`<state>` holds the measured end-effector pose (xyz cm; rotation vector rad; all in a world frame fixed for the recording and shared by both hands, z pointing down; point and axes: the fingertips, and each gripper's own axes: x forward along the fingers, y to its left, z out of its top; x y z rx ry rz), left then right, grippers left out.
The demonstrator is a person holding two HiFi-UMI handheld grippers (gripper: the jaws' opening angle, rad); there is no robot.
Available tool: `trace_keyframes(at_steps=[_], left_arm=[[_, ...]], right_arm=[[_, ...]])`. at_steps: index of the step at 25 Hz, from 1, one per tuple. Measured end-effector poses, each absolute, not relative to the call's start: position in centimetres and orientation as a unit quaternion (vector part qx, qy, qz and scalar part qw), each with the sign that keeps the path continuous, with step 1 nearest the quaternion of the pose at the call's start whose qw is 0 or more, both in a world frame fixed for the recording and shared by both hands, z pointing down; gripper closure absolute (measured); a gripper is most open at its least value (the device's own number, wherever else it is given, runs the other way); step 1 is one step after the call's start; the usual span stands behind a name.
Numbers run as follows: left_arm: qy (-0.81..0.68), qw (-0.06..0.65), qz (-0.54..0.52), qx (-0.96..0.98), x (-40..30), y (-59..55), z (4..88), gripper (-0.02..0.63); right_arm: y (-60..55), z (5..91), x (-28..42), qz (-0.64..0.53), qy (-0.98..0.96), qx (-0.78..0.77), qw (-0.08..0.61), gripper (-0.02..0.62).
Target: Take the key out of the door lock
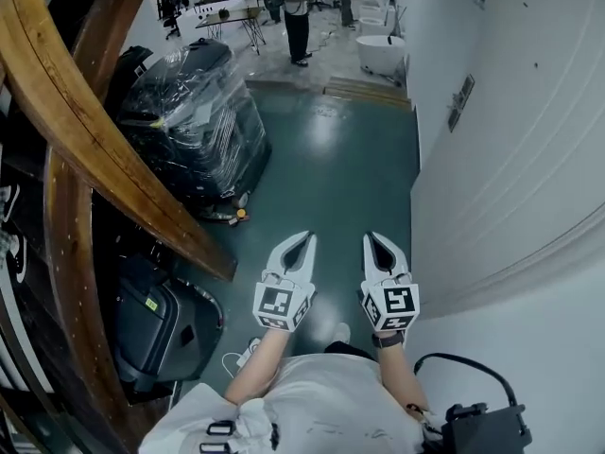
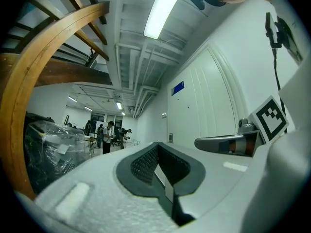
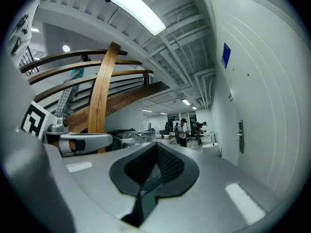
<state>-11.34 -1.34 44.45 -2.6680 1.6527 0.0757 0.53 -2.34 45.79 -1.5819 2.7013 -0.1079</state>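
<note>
My left gripper (image 1: 302, 239) and right gripper (image 1: 374, 238) are held side by side at waist height over the green floor, both pointing ahead with nothing in them. Each one's jaws are shut, as the left gripper view (image 2: 158, 152) and the right gripper view (image 3: 156, 149) show. A white door (image 1: 515, 149) runs along the right wall. Its lock plate with handle (image 1: 463, 97) is well ahead of both grippers and appears small in the right gripper view (image 3: 240, 135). No key can be made out at this distance.
A curved wooden stair beam (image 1: 85, 130) closes off the left side. A black plastic-wrapped load (image 1: 198, 121) and a dark case (image 1: 156, 324) stand under it. Ahead are a low step (image 1: 369, 91), a white tub (image 1: 381, 53) and several people (image 1: 296, 17) at desks.
</note>
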Motion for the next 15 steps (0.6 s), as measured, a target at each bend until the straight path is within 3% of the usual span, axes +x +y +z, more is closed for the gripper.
trace_keyframes(at_steps=[5, 15], left_arm=[[0.532, 0.014, 0.030, -0.846, -8.6, -6.7, 42.8, 0.606], [0.567, -0.015, 0.013, -0.823, -12.7, -16.8, 45.5, 0.606]], right_arm=[[-8.7, 45.4, 0.8, -0.048, 0.879, -0.474, 0.002, 0.592], [-18.0, 47.7, -3.7, -0.062, 0.902, -0.427, -0.010, 0.592]])
